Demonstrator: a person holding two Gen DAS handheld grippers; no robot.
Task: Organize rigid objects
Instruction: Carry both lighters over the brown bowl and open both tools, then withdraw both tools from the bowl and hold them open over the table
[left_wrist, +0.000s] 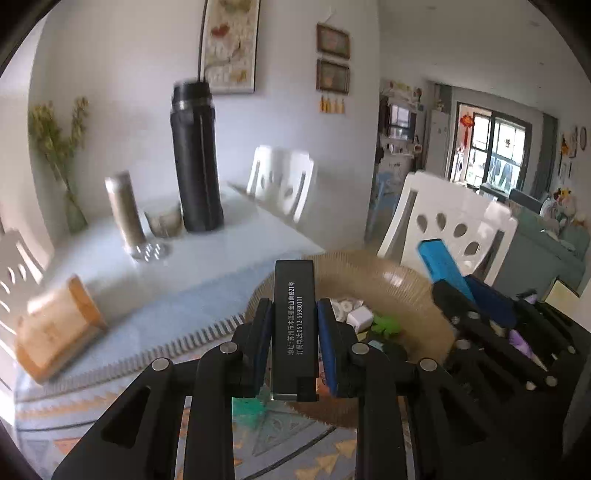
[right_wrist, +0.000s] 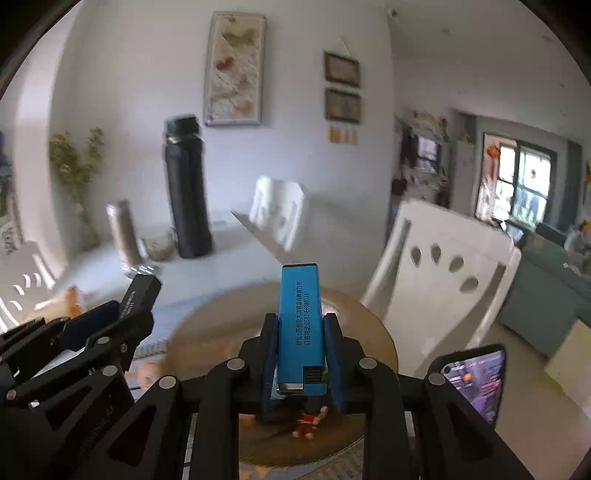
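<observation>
Left gripper (left_wrist: 294, 332) clamps black lighter (left_wrist: 294, 325), long axis pointing forward along fingers. Right gripper (right_wrist: 301, 350) clamps blue lighter (right_wrist: 301, 328) same way. Both hang above woven basket (left_wrist: 402, 280) on tabletop (left_wrist: 110, 254); basket directly beneath, right gripper at its right side.

Soft daylight, motion blur, fisheye warping.

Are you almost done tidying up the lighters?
Halfway, it seems. The basket already holds small bits. In hand: the left tongs grip a black lighter, the right tongs a blue lighter, both above the basket. Left: setting them down.
</observation>
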